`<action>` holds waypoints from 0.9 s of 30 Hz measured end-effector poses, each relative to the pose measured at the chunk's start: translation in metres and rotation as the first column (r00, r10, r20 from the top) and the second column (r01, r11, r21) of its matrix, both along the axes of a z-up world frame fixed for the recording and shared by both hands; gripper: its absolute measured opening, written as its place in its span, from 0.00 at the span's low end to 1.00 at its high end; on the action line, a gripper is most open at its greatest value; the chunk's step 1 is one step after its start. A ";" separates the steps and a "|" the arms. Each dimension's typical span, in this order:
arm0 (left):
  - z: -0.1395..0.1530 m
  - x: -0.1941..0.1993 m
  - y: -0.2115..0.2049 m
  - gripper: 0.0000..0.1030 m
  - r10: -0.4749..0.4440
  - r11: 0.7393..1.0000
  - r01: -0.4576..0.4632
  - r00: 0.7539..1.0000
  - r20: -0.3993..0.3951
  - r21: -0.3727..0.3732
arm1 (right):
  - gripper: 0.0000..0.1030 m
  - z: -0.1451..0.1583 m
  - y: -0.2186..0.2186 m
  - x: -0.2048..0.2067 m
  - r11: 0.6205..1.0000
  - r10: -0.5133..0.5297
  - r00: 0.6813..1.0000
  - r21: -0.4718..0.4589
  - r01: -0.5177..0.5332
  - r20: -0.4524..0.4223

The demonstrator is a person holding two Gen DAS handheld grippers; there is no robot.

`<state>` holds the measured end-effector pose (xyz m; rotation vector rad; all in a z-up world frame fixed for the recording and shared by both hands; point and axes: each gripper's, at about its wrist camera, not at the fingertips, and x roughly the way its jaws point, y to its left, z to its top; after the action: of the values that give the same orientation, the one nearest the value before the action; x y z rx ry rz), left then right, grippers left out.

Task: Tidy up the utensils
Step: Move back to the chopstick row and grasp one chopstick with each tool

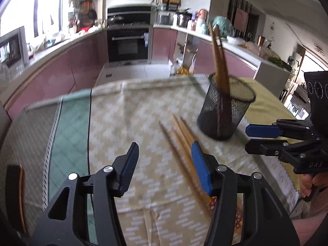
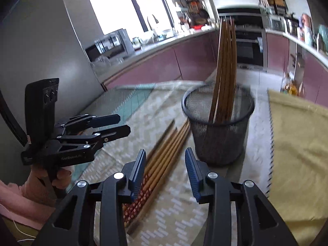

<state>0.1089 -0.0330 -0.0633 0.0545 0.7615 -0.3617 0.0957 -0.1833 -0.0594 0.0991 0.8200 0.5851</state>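
Observation:
A black mesh cup (image 1: pixel 223 116) (image 2: pixel 219 137) stands on the patterned cloth with several wooden chopsticks (image 1: pixel 220 67) (image 2: pixel 225 67) upright in it. More loose chopsticks (image 1: pixel 180 135) (image 2: pixel 170 143) lie in a bundle on the cloth just left of the cup. My left gripper (image 1: pixel 164 149) (image 2: pixel 124 125) hovers open above the bundle's left side, pads touching nothing. My right gripper (image 2: pixel 165 153) (image 1: pixel 249 138) is open too, and in its own view the bundle runs on the cloth below the gap between its fingers. Neither holds anything.
The beige patterned cloth (image 1: pixel 133 112) covers the table, with a green quilted strip (image 1: pixel 69 123) to its left and a yellow cloth (image 2: pixel 297 143) to the right of the cup. A person's hand (image 2: pixel 41 180) grips the left tool. Beyond the table's far edge are kitchen counters and an oven (image 1: pixel 128 45).

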 end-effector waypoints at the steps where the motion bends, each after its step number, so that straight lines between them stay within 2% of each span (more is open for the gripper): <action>1: -0.006 0.000 0.000 0.51 0.002 1.000 -0.002 1.000 -0.018 0.005 | 0.36 -0.007 0.003 0.001 1.000 -0.003 1.000 -0.004 0.003 -0.019; 3: -0.018 -0.001 0.001 0.51 0.001 1.000 -0.001 0.999 -0.049 0.006 | 0.36 -0.020 0.007 0.002 1.000 -0.011 0.998 -0.019 0.010 -0.055; 8: -0.033 -0.004 -0.004 0.54 -0.018 1.000 0.020 0.996 -0.085 0.020 | 0.36 -0.033 0.012 0.003 0.997 -0.047 0.996 -0.063 0.042 -0.072; 27: -0.046 0.002 -0.020 0.54 -0.028 0.998 0.033 0.993 -0.118 0.047 | 0.36 -0.037 0.029 -0.006 0.985 -0.049 0.998 -0.164 0.043 -0.034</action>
<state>0.1107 -0.0525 -0.1097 0.0914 0.8869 -0.3779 0.0899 -0.1544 -0.0967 -0.0211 0.8971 0.4712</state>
